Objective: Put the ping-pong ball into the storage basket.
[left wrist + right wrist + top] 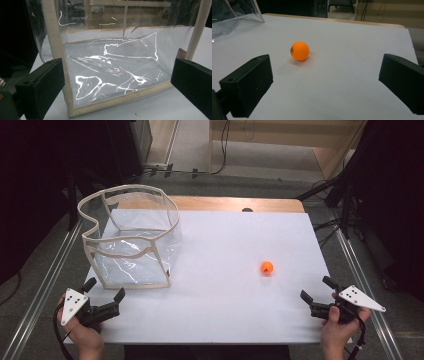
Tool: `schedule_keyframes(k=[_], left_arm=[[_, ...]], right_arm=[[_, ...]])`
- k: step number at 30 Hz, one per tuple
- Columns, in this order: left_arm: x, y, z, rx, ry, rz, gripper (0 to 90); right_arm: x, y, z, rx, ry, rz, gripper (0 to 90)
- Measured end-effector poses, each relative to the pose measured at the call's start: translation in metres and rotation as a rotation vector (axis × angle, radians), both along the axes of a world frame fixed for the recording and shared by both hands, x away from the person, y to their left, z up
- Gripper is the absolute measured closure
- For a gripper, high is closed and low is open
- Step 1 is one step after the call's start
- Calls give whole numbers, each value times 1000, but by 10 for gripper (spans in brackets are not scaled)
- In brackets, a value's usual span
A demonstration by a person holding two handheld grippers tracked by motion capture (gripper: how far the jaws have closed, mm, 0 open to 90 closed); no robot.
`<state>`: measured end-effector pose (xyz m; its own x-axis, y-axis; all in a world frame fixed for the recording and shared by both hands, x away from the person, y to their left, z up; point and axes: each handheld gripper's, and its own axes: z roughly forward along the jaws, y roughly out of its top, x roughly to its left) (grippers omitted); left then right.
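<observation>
Orange ball (266, 267) lies near the gaping right claw (316, 293) (untouched); clear bag (131, 240) well apart.

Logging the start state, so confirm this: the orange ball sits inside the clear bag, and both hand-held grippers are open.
Wrong on the ball. The orange ball lies on the white table, apart from the clear bag, as the high view shows. Both hand-held grippers, left and right, are open.
</observation>
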<state>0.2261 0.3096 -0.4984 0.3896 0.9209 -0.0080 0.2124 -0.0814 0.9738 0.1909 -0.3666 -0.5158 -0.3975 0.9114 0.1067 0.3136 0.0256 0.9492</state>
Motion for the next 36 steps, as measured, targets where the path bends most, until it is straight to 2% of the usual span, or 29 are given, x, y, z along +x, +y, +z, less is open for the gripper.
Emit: schedule_keyframes(k=[4,11,21,26,28,36], left_arm=[[0,0,0,4,0,0,0],[-1,0,0,7,-2,1,0],[-1,0,0,5,-4,0,0],[-1,0,0,-2,-4,0,0],[-1,1,0,-5,-3,0,0],[-1,0,0,-5,-4,0,0]], right_arm=[[0,0,1,0,8,23,0],[0,0,4,-2,17,30,0],[1,3,7,-14,52,62,0],[4,4,13,-13,59,78,0],[7,6,17,-41,71,89,0],[14,7,24,-43,79,117,0]])
